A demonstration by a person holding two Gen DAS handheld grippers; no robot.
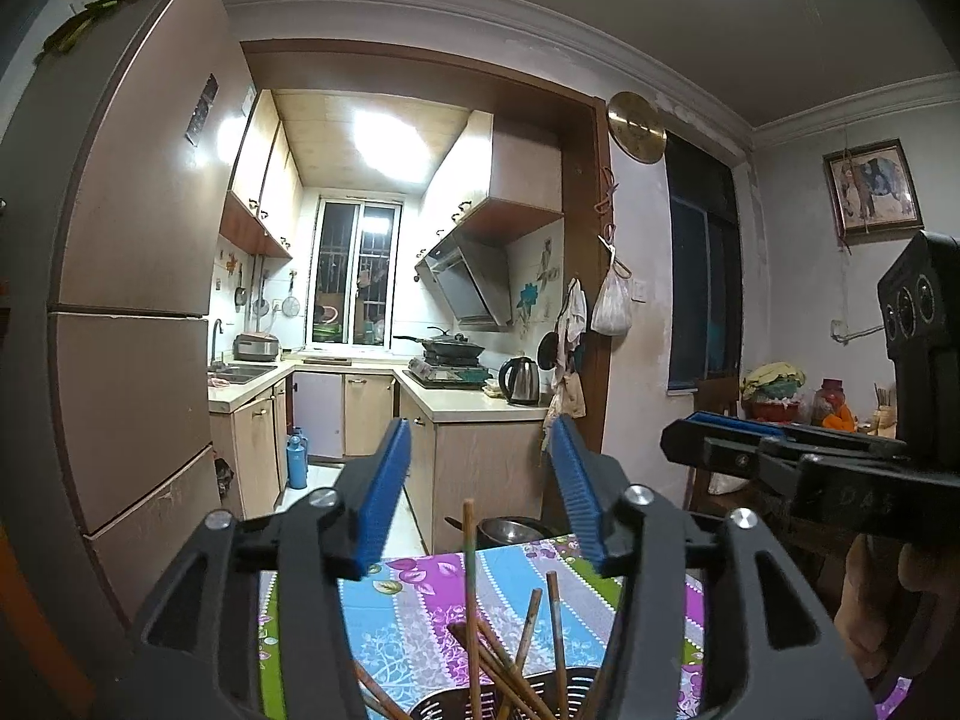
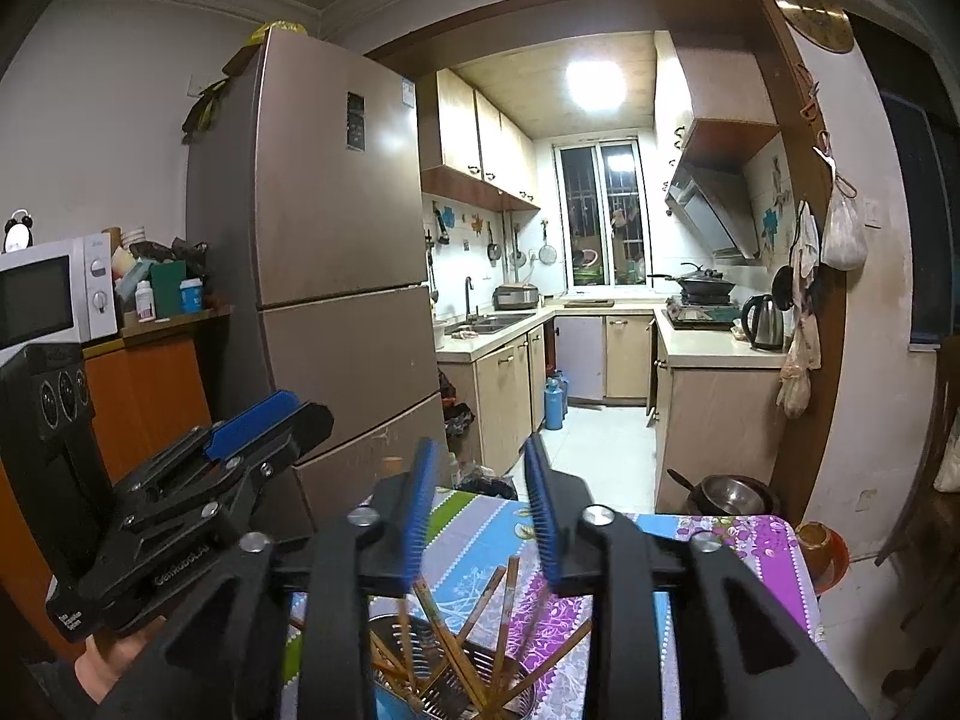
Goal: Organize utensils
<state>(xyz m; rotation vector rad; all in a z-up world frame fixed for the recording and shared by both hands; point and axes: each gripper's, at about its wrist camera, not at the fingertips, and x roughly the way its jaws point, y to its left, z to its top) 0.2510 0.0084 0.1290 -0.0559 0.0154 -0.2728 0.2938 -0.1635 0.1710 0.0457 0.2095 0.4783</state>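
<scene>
both the left gripper (image 1: 483, 492) and the right gripper (image 2: 483, 510) hang spread and empty above the chopsticks (image 2: 462, 642), which stand fanned in a perforated holder (image 2: 480, 684) at 6 o'clock on the flowered tablecloth (image 1: 414, 594). this fits either sorting about to go on or chopsticks already put away, so i cannot judge the step. the holder's base is cut off.

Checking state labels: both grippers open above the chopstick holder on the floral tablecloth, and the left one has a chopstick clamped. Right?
Not quite. The left gripper is open and holds nothing; the left wrist view shows its blue pads spread, with the chopsticks standing loose in the holder below. The rest holds: the right gripper is open too, above the floral tablecloth.
</scene>
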